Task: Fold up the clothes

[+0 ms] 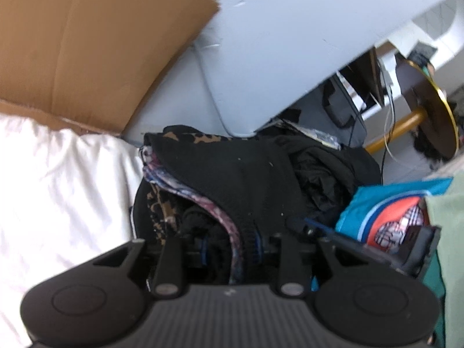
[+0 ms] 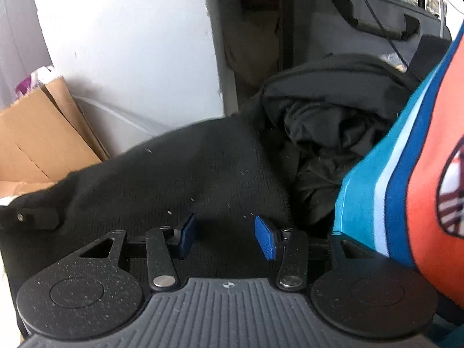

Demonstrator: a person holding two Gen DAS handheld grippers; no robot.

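Blue pads [image 2: 187, 232] of the right gripper [image 2: 226, 236] stood apart, jaws spread over a black knit garment [image 2: 179, 174] lying directly beneath. Fabric buried the left gripper [image 1: 232, 249]; whether it gripped, I cannot tell. Right of both lay a turquoise shirt [image 1: 377, 208].
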